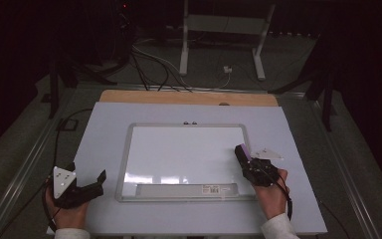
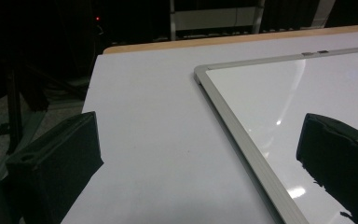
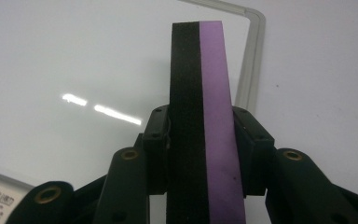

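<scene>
Whiteboard [image 1: 184, 154], framed in grey metal, lies flat at the centre of the pale surface [image 1: 99, 129], a grey tray strip with a small label along its near edge. Beyond the surface's wooden far edge, a white stand [image 1: 224, 30] and loose cables sit on the dark floor. The right tool [image 1: 243, 154], held in the person's right hand [image 1: 271, 191], hovers over the board's right side near the frame, its jaws closed tight on an eraser [image 3: 205, 116] with one black face and one purple face, standing on edge between them. The left tool [image 1: 97, 181], in the left hand [image 1: 67, 211], rests on the surface just left of the board, its jaws spread wide and holding nothing.
</scene>
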The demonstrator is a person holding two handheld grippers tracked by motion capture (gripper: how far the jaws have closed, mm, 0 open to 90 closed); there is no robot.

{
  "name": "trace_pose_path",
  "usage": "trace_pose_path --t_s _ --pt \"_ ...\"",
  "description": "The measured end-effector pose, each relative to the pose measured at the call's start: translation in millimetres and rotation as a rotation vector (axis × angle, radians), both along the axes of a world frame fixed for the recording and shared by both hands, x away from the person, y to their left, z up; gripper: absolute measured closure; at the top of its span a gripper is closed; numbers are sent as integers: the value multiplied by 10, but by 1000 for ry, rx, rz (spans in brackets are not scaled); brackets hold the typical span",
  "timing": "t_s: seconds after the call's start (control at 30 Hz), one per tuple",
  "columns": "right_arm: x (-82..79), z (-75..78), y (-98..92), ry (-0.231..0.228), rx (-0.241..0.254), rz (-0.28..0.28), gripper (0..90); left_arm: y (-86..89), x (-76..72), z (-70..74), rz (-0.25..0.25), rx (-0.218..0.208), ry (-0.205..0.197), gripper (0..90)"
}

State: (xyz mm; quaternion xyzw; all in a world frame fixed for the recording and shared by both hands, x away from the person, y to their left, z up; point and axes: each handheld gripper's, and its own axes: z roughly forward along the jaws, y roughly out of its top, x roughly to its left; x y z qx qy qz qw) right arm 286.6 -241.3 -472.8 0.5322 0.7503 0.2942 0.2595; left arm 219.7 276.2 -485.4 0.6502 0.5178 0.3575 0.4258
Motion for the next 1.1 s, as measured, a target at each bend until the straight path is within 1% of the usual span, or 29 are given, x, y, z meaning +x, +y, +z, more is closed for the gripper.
trace_pose_path --t_s 0.1,0.27,0.43,0.77,0.97,1.1 --pt "-39 -7 -40 0 10 -11 631 -1 0 0 1 -2 -1 7" --pt "-106 -22 -78 1 6 -19 631 -2 1 1 -1 1 1 7" --pt "-150 -30 -104 4 14 -25 631 -11 0 4 -1 -1 0 7" --pt "-199 -34 -86 1 13 -22 632 -8 0 4 -3 0 0 7" --pt "-223 -47 -58 10 22 -21 631 -9 0 4 -3 -2 0 7" --pt "-236 -65 -37 16 20 -20 631 -9 2 3 -4 -1 1 7"
